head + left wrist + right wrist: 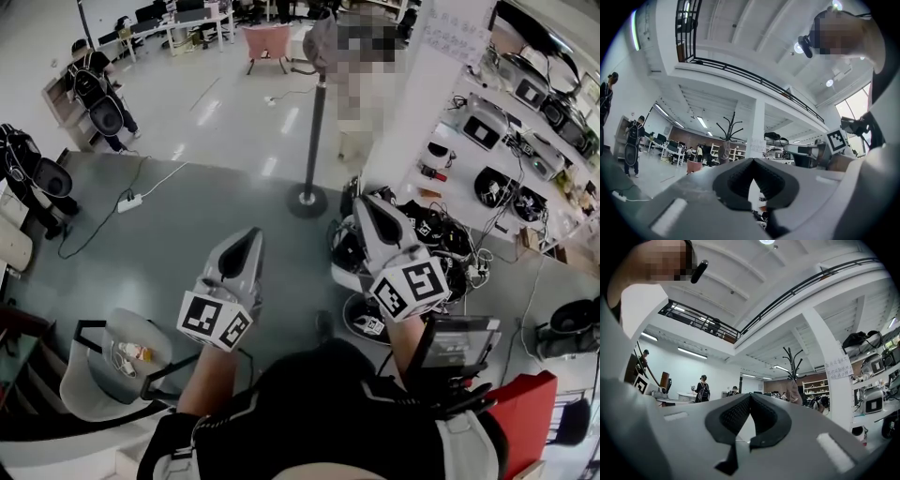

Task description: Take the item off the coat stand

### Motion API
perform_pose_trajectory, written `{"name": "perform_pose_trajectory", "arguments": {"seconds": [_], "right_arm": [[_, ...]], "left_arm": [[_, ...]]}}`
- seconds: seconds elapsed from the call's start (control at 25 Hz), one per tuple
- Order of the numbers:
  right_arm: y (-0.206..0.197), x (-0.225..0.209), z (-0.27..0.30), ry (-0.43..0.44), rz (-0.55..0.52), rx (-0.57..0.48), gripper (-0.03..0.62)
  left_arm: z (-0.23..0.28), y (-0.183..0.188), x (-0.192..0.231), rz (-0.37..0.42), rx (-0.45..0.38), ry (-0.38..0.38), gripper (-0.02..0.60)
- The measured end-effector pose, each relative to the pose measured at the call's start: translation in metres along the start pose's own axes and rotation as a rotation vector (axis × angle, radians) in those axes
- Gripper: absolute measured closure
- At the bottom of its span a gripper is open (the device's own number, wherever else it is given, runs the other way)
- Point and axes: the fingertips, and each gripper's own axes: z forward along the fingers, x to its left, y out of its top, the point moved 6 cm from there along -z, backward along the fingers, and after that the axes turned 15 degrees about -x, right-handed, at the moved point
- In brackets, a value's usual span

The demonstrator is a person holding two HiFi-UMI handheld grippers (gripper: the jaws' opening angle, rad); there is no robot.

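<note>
Open workshop floor; at upper centre the coat stand [314,122] carries a limp, probably light cloth item [320,42]; pinch a loose fold. Left gripper [249,236] and right gripper [370,208] are closed, empty.
</note>
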Motion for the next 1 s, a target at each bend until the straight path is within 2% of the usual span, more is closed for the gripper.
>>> {"name": "perform_pose_trajectory", "arguments": {"seconds": [0.4,0.72,1.0], "right_arm": [[-0.016,-0.037,0.045,0.016,0.035,-0.038,0.585],[-0.021,-0.071,0.075,0.029,0.041,-0.051,0.585],[-0.034,-0.109,0.086,0.031,0.051,-0.042,0.585]], "left_arm": [[0.036,-0.006,0.027,0.046,0.009,0.031,0.572],[0.078,-0.015,0.042,0.052,0.016,0.04,0.572],[0.114,-0.038,0.042,0.046,0.026,0.04,0.572]]}}
